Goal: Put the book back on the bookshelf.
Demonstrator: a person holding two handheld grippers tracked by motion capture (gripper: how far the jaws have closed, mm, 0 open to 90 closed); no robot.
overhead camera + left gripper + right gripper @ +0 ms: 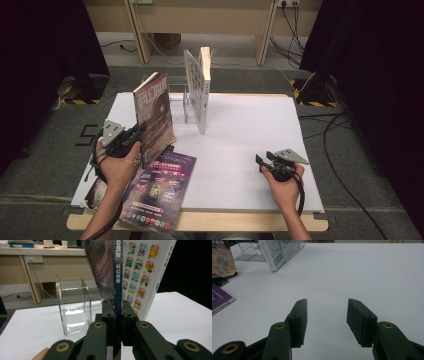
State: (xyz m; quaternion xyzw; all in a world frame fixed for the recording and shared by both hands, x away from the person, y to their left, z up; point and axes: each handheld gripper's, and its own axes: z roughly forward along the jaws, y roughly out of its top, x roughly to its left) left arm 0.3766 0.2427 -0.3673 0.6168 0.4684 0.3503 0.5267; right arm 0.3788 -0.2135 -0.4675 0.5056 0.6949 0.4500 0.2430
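White board covers the tabletop (240, 145), with dark curtains on both sides and grey carpet around it. Left tool (131, 137) is clamped on the lower spine edge of a magazine (154, 117), which stands upright on its bottom edge, long axis vertical, leaning a little; in the left gripper view the dark jaws pinch the blue spine (117, 277) tight. Just beyond it, farther from the person, sits a clear acrylic rack (181, 102), and a white-covered book (198, 90) already stands upright at the rack's right side. So the rack lies forward and slightly right of the held magazine, and the left hand (119, 165) is clearly the nearer one. Two more magazines lie flat near the front edge, the purple one (157, 192) on top. Right tool (264, 162) rests low over bare board, well apart from everything, its jaws spread wide with nothing between them.
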